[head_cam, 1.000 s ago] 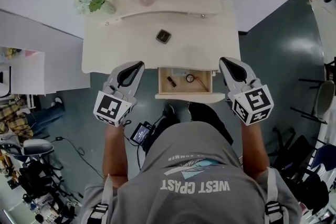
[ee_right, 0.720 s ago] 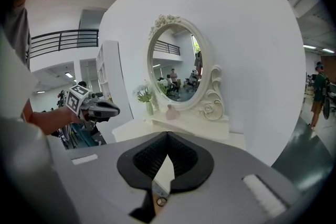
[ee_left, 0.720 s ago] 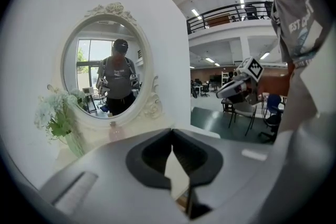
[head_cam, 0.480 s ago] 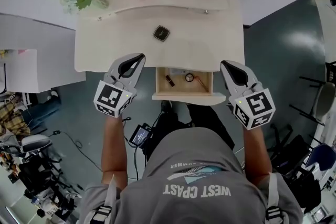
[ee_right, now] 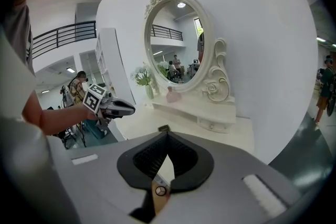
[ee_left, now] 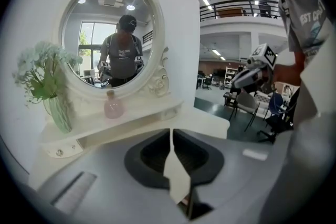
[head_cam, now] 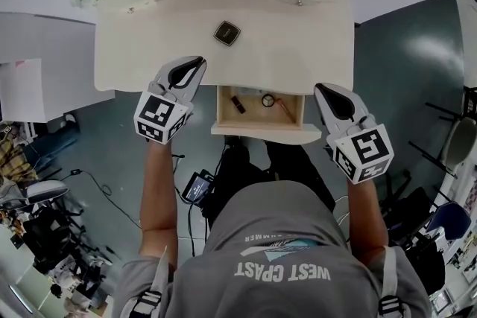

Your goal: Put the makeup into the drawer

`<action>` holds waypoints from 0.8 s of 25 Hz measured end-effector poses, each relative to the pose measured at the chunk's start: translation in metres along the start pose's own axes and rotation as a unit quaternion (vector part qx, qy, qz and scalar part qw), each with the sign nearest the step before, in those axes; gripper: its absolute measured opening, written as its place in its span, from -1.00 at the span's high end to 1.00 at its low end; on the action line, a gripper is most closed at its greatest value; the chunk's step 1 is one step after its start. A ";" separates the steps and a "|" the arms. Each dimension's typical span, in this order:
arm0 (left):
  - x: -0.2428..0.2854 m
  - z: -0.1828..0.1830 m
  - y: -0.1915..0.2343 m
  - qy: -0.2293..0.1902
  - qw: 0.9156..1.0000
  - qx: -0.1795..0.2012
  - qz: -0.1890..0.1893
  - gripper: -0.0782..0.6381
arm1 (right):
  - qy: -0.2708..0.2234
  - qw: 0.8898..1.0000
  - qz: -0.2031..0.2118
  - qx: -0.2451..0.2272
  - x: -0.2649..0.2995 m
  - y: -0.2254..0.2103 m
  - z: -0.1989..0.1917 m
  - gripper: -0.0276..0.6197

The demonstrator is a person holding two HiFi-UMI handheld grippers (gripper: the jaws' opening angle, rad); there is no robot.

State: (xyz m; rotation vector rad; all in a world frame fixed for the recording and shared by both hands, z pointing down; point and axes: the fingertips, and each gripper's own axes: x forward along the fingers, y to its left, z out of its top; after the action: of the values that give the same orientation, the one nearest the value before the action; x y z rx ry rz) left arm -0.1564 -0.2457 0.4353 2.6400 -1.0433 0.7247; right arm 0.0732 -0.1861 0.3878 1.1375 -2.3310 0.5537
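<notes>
One compact [head_cam: 227,33] on vanity [head_cam: 298,48], three items [head_cam: 237,103] in drawer [head_cam: 264,132]; left gripper [head_cam: 200,60] opening, right gripper [head_cam: 319,88] closed, both empty.

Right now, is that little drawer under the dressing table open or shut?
Open. The drawer is pulled out past the table's front edge, and the head view looks down onto small items lying inside.

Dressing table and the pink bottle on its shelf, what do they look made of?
Dressing table: probably painted wood, matte cream finish; the open drawer shows bare pale wood inside. Pink bottle: likely glass, translucent and glossy, though plastic is possible.
</notes>
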 end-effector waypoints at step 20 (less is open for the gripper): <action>0.104 -0.071 0.014 0.071 0.997 -0.005 -0.011 0.50 | 0.047 0.998 0.005 0.032 0.033 -0.029 -0.057 0.91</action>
State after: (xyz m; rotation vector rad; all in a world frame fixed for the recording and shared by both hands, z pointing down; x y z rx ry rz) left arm -0.1263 -0.2909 0.5502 2.5446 -0.9741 0.8868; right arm 0.0930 -0.1920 0.4572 1.1032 -2.2544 0.6750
